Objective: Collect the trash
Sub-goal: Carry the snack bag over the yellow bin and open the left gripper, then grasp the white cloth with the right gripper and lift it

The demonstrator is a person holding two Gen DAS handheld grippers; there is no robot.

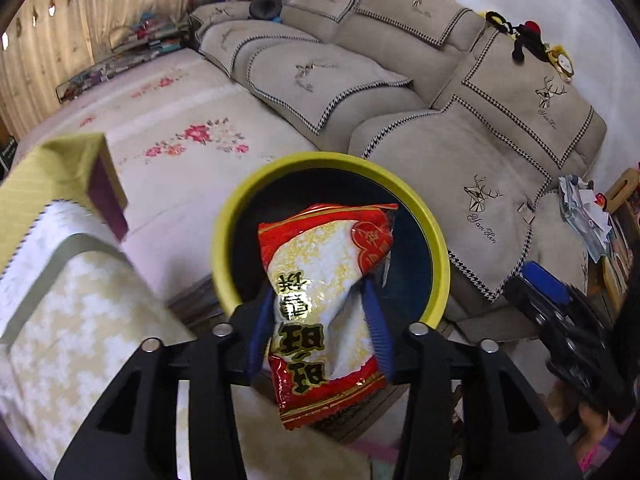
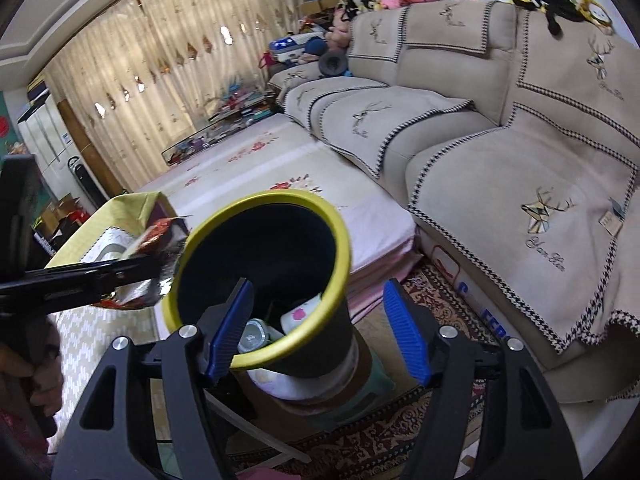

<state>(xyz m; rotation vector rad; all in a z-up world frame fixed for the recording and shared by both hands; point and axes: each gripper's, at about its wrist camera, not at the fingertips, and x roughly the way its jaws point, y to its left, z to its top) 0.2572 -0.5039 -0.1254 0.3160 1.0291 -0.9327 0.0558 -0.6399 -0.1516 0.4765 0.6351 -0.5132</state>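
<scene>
My left gripper (image 1: 320, 316) is shut on a red, white and gold snack wrapper (image 1: 328, 296) and holds it just over the near rim of a dark trash bin with a yellow-green rim (image 1: 224, 236). In the right wrist view the bin (image 2: 340, 240) stands close in front, with a cup and other trash (image 2: 296, 316) at its bottom. My right gripper (image 2: 318, 328) is open and empty, its blue fingers (image 2: 404, 328) either side of the bin's near rim. The left gripper (image 2: 120, 268) with the wrapper (image 2: 156, 230) shows at the left of the bin.
A beige sofa (image 1: 460, 140) with deer-print covers runs along the right. A floral mat (image 1: 180, 128) covers the floor beyond. A table with a yellow-green cloth (image 1: 60, 240) stands at the left. A patterned rug (image 2: 400, 432) lies under the bin.
</scene>
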